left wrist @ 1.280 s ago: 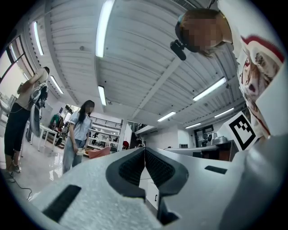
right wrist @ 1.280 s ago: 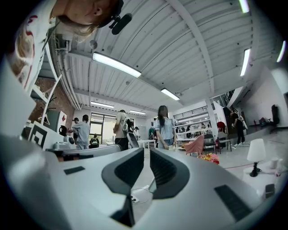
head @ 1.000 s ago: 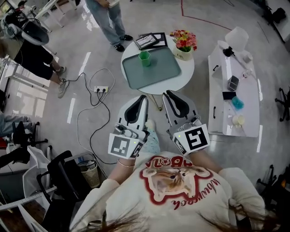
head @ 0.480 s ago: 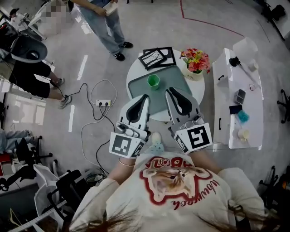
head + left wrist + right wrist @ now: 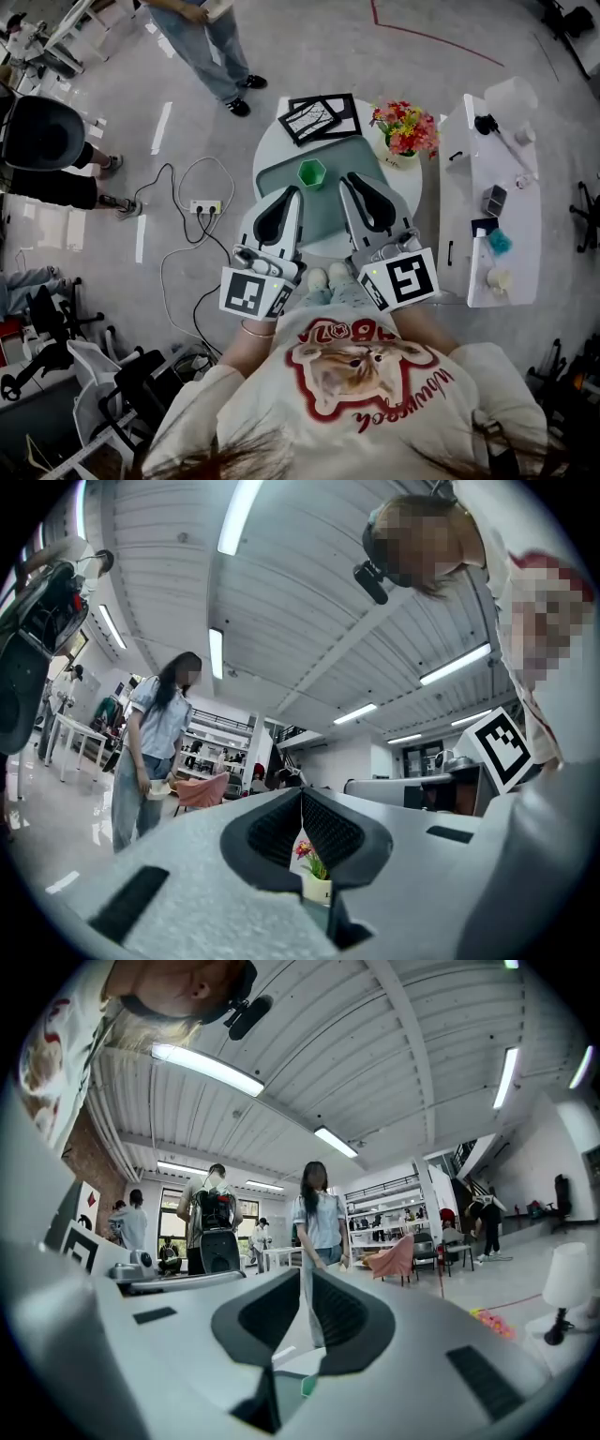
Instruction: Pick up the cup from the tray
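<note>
Just above the middle of the head view, one green cup (image 5: 311,173) stands upright on the far end of one grey-green tray (image 5: 323,211). Nothing touches it. The tray lies on one round white table (image 5: 272,150).

Two grippers reach over the near part of the tray, one on each side of the cup and both short of it. The left gripper (image 5: 292,191) points at the cup from the lower left, its tip near the cup. The right gripper (image 5: 346,178) lies to the cup's right.

In the left gripper view the left gripper's (image 5: 302,799) jaws meet at their tips with nothing between them. In the right gripper view the right gripper's (image 5: 307,1283) jaws are likewise pressed together and empty. A sliver of the cup (image 5: 307,1385) shows through the gap lower down.

Beyond the tray, at the table's far edge, lie two black picture frames (image 5: 323,117), overlapping. To their right sits one pot of pink and yellow flowers (image 5: 405,131). It also shows low in the left gripper view (image 5: 314,878).

At the right of the frame stands one long white bench (image 5: 497,206) with small items on it. On the floor left of the table lies one white power strip (image 5: 205,206) with looping cables. One person in jeans (image 5: 211,47) stands at the upper left.
</note>
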Demonstrator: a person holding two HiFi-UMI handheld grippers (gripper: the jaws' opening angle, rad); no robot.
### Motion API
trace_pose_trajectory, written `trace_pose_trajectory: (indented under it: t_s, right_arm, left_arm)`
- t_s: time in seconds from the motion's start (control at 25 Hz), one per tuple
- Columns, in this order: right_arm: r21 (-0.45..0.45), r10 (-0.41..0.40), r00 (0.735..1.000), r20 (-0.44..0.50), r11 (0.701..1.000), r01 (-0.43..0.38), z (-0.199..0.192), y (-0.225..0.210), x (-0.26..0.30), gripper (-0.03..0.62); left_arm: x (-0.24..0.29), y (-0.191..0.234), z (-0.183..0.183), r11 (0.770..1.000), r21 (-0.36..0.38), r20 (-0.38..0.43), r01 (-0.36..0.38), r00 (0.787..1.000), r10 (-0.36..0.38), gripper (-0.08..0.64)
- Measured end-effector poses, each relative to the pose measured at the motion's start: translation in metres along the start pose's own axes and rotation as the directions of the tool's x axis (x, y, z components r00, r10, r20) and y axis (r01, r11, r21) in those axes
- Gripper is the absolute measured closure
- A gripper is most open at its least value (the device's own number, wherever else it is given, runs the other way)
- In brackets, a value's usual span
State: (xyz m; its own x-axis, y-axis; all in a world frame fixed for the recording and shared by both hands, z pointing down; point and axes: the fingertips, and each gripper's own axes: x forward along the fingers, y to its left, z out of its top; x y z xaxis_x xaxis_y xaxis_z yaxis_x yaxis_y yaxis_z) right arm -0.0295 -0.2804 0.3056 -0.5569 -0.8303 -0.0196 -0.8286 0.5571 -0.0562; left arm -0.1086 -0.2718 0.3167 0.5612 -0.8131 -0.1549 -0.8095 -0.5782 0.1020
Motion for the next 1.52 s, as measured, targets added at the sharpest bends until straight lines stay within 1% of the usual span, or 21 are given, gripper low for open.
trace_pose_trajectory:
  t_s: [0.24,0.4,0.52,0.64,0.8,0.88,0.92,1.0,1.04,1.12,1.2,1.4,1.52]
  right_arm:
    - [0.001,0.025,1.000,-0.011,1.000,-0.025,0.000,-0.017,0.008,0.534]
    - [0.013,0.046,0.998,-0.034,0.999,-0.046,-0.016,-0.023,0.009,0.534]
    - [0.017,0.059,0.996,-0.065,0.998,-0.058,-0.037,-0.025,0.013,0.534]
    - [0.024,0.079,0.989,-0.128,0.997,-0.076,-0.068,-0.027,0.019,0.534]
    - [-0.008,0.113,0.977,-0.181,0.993,-0.116,-0.101,-0.024,0.025,0.531]
    - [-0.020,0.149,0.968,-0.203,0.987,-0.157,-0.123,-0.018,0.029,0.521]
    - [-0.012,0.171,0.961,-0.220,0.984,-0.177,-0.139,-0.017,0.031,0.504]
    - [0.017,0.201,0.941,-0.273,0.979,-0.205,-0.174,-0.015,0.035,0.429]
    - [0.021,0.207,0.932,-0.299,0.977,-0.210,-0.188,-0.016,0.038,0.409]
    - [0.016,0.209,0.919,-0.334,0.976,-0.216,-0.207,-0.016,0.042,0.396]
    - [0.021,0.207,0.913,-0.352,0.977,-0.214,-0.221,-0.016,0.046,0.389]
    - [0.022,0.218,0.901,-0.375,0.974,-0.226,-0.237,-0.014,0.058,0.379]
    - [0.016,0.230,0.885,-0.406,0.969,-0.245,-0.251,-0.013,0.062,0.374]
  left_arm:
    - [0.017,0.003,0.000,1.000,0.002,0.003,-0.029,1.000,0.029,0.545]
    - [0.021,0.003,-0.007,0.999,0.001,-0.003,-0.041,0.999,0.041,0.545]
    - [0.019,0.009,-0.019,0.998,-0.012,-0.017,-0.064,0.998,0.064,0.545]
    - [0.017,0.016,-0.036,0.996,-0.020,-0.048,-0.083,0.995,0.082,0.545]
    - [0.011,0.023,-0.055,0.994,-0.030,-0.088,-0.105,0.991,0.102,0.546]
    - [0.008,0.027,-0.064,0.992,-0.038,-0.103,-0.119,0.988,0.114,0.545]
    - [0.006,0.029,-0.068,0.991,-0.041,-0.109,-0.126,0.987,0.120,0.545]
    - [0.004,0.032,-0.076,0.990,-0.046,-0.119,-0.134,0.985,0.128,0.546]
    - [0.003,0.033,-0.079,0.990,-0.047,-0.124,-0.136,0.984,0.130,0.546]
    - [0.001,0.035,-0.085,0.989,-0.049,-0.134,-0.140,0.982,0.132,0.545]
    - [-0.003,0.036,-0.091,0.987,-0.055,-0.143,-0.148,0.980,0.139,0.545]
    - [-0.015,0.038,-0.106,0.982,-0.077,-0.169,-0.170,0.973,0.155,0.546]
    - [-0.020,0.036,-0.116,0.981,-0.088,-0.185,-0.174,0.970,0.155,0.546]
